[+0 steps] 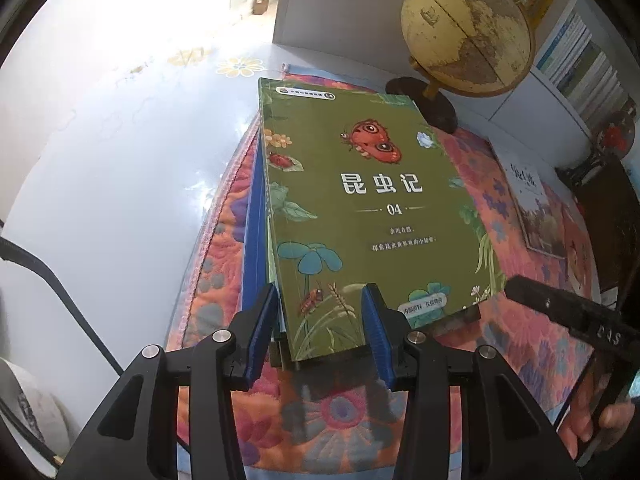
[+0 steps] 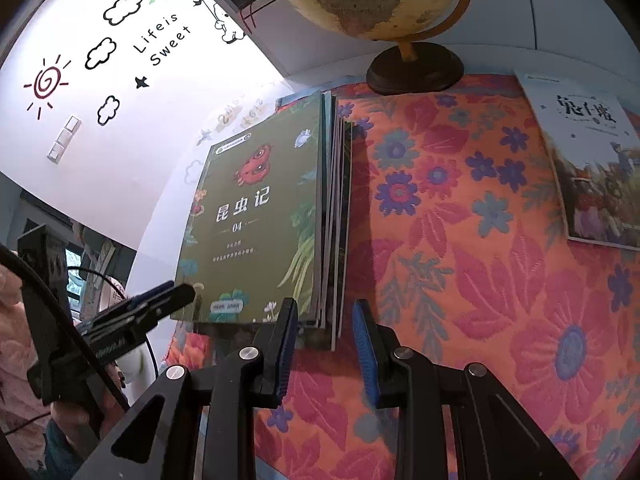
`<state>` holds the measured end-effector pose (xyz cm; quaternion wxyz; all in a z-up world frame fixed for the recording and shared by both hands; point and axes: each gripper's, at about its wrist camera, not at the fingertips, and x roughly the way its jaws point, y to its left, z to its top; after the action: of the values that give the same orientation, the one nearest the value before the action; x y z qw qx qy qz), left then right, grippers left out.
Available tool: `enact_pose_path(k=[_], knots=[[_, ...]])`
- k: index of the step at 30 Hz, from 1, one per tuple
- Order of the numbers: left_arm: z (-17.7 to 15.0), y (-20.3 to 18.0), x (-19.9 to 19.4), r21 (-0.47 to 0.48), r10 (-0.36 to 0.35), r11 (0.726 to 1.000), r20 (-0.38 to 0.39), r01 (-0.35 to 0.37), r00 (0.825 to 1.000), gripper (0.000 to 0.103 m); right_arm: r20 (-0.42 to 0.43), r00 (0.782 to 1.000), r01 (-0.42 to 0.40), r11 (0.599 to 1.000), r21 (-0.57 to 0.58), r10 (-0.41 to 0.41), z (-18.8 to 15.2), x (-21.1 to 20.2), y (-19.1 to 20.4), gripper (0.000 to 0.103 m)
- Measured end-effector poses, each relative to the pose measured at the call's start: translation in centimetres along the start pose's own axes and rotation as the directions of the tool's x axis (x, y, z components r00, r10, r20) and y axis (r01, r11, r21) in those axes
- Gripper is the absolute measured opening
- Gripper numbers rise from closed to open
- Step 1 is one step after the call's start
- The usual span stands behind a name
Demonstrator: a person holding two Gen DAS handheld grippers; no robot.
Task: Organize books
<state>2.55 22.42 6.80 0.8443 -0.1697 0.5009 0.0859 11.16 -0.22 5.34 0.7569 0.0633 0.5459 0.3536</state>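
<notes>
A green book [image 1: 360, 208] with a red butterfly on its cover tops a stack of thin books [image 2: 336, 220] at the left edge of the table. My left gripper [image 1: 320, 332] stands open around the stack's near left corner; the pads do not press on it. From the right wrist view one of its fingers [image 2: 172, 296] shows beside that corner. My right gripper [image 2: 326, 340] is open by a narrow gap with nothing in it, just in front of the stack's near right corner. A white book [image 2: 592, 168] lies flat at the table's right.
An orange floral cloth [image 2: 460, 240] covers the table. A yellow globe [image 1: 468, 32] on a dark base [image 2: 416, 72] stands behind the stack. A bookshelf [image 1: 580, 60] full of books rises at the back right. Left of the stack the table drops to a pale floor [image 1: 100, 180].
</notes>
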Motion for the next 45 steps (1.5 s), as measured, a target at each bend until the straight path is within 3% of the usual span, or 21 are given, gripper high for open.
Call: enact_pose_path(k=[5,9,13,15,17,21,22,25,26,29,39,43,45], knots=[[-0.1,-0.4,-1.0,0.043,0.160,0.986,0.052,-0.162,0.986,0.041,-0.002,0.998,0.068,0.997,-0.043,-0.068,-0.8,-1.1,0.1,0.027],[0.0,-1.9,-2.3,0.091,0.206,0.972,0.103,-0.215,0.973,0.041,-0.022,0.996,0.091,0.996,-0.014,-0.091,-1.9,-1.8,-0.9,0.028],[0.2,-5.2,-3.3,0.142,0.105,0.982,0.118,-0.122,0.987,0.044,-0.029,0.991,0.132,0.991,0.013,-0.132,-2.9,-3.2,-2.1,0.035],[0.1,-7.1,-3.4,0.168,0.034,0.984,0.105,-0.052,0.994,0.044,-0.014,0.989,0.147,0.989,0.025,-0.146,-3.4,-4.4,-2.7,0.048],[-0.1,-9.4,-3.5,0.205,0.002,0.979,0.103,-0.023,0.995,0.044,0.020,0.986,0.167,0.986,0.026,-0.168,-3.8,-5.7,-3.2,0.054],[-0.6,-14.1,-4.0,0.296,-0.033,0.955,0.106,0.000,0.994,0.044,0.044,0.980,0.195,0.980,0.033,-0.196,-3.9,-7.7,-4.5,0.054],[-0.8,-15.4,-4.2,0.318,-0.048,0.948,0.107,0.011,0.993,0.047,0.054,0.978,0.201,0.979,0.037,-0.202,-4.0,-8.2,-5.0,0.054],[-1.3,-17.9,-4.4,0.335,-0.115,0.939,0.085,0.080,0.990,0.074,0.076,0.972,0.219,0.973,0.067,-0.224,-4.0,-10.0,-6.8,0.054],[-1.4,-18.8,-4.5,0.333,-0.145,0.936,0.077,0.111,0.987,0.074,0.086,0.971,0.217,0.973,0.080,-0.224,-4.1,-10.7,-7.5,0.054],[-1.5,-21.4,-3.9,0.347,-0.141,0.931,0.056,0.114,0.988,0.074,0.112,0.965,0.223,0.968,0.116,-0.236,-4.5,-13.1,-9.8,0.054],[-0.6,-31.0,-3.8,0.375,-0.165,0.920,0.106,0.114,0.981,0.074,0.198,0.930,0.265,0.939,0.217,-0.309,-4.9,-21.3,-17.4,0.054],[0.2,-33.9,-3.8,0.409,-0.160,0.907,0.116,0.100,0.980,0.074,0.217,0.921,0.285,0.939,0.191,-0.324,-3.4,-23.6,-19.1,0.054],[0.7,-35.2,-3.9,0.417,-0.160,0.905,0.140,0.088,0.977,0.074,0.234,0.904,0.329,0.932,0.154,-0.357,-2.3,-24.7,-19.4,0.055]])
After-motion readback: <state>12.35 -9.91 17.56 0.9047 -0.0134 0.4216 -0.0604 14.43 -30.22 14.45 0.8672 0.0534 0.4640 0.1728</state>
